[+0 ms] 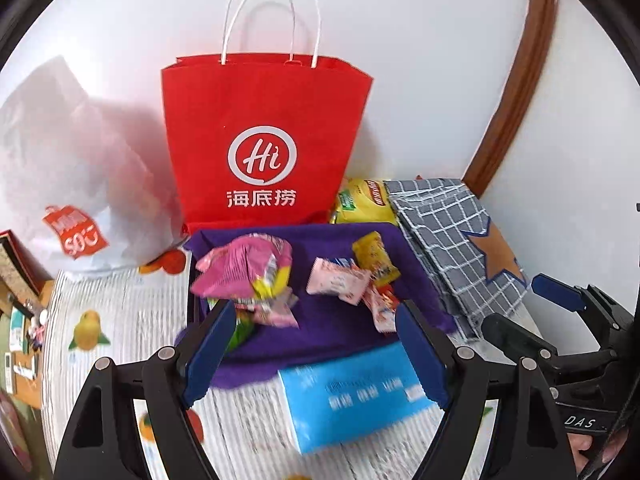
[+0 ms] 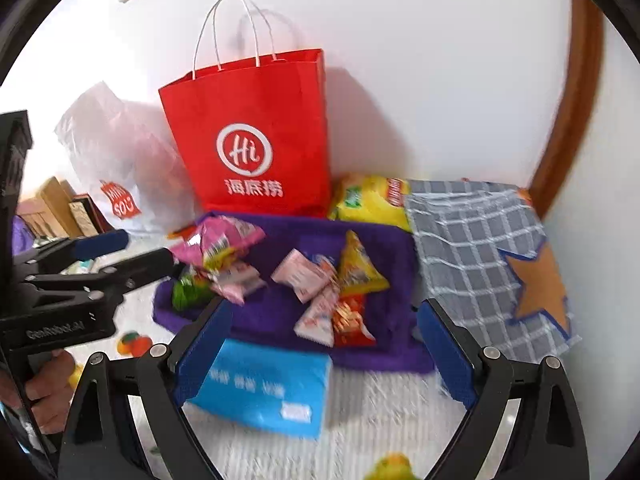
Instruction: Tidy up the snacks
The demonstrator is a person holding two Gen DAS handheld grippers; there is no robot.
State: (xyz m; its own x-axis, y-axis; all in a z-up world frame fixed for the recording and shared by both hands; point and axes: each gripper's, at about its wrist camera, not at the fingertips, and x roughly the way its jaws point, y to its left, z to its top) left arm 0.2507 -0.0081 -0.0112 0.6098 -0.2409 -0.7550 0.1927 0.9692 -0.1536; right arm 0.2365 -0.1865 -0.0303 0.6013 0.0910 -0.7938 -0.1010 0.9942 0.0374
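Observation:
Several small snack packets lie on a purple cloth: a crumpled pink packet, a pale pink packet, a yellow packet and a red-and-white one. My left gripper hovers above the cloth's near edge, open and holding nothing. My right gripper is beside it over the same cloth, also open and empty. From the right wrist the pink packet, the yellow packet and the left gripper are visible.
A red paper bag stands upright against the wall behind the cloth. A blue tissue pack lies in front of it, a yellow crisp bag and a grey checked fabric bag to the right, a white plastic bag to the left.

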